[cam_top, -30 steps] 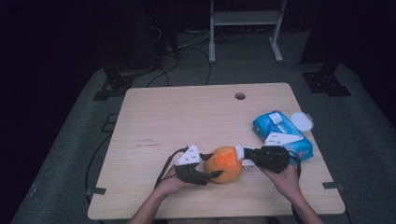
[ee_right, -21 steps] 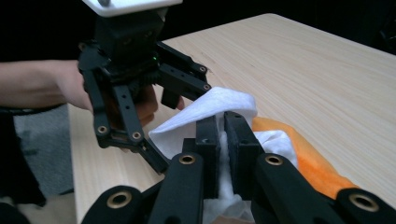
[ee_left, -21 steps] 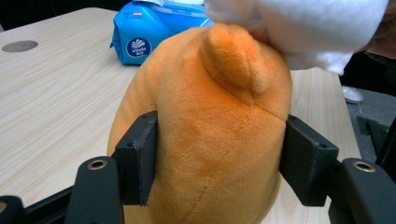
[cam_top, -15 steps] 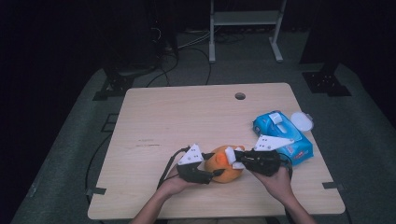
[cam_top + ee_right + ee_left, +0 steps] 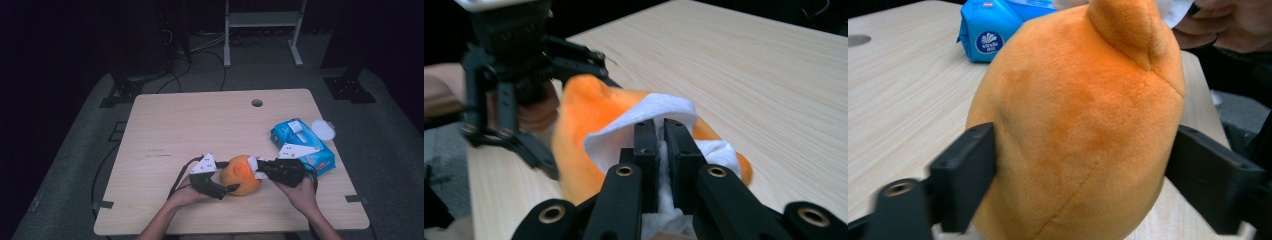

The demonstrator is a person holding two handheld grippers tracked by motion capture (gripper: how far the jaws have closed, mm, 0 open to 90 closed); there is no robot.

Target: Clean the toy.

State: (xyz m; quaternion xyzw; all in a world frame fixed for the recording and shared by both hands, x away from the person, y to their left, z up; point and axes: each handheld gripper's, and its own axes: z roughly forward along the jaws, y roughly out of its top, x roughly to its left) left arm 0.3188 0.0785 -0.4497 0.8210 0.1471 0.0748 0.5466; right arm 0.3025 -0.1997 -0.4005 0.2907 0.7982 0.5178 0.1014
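Note:
An orange plush toy [image 5: 240, 176] stands near the table's front edge. My left gripper [image 5: 227, 176] has its jaws on both flanks of the orange plush toy [image 5: 1078, 125], pressing into the fur, with the left gripper [image 5: 1088, 175] holding it upright. My right gripper [image 5: 259, 169] comes in from the right, shut on a white tissue [image 5: 254, 167]. In the right gripper view the white tissue [image 5: 659, 112] is pinched between the shut jaws of my right gripper [image 5: 663, 142] and rests against the plush toy [image 5: 579, 125].
A blue pack of wipes [image 5: 303, 145] lies just right of my right hand, with a white round lid [image 5: 323, 131] behind it. The wooden table [image 5: 200, 125] has a cable hole [image 5: 257, 102] at the back. The front edge is close below my hands.
My right gripper has moved left from the wipes pack to the plush toy, bringing the white tissue against it. The left gripper has kept its hold on the toy.

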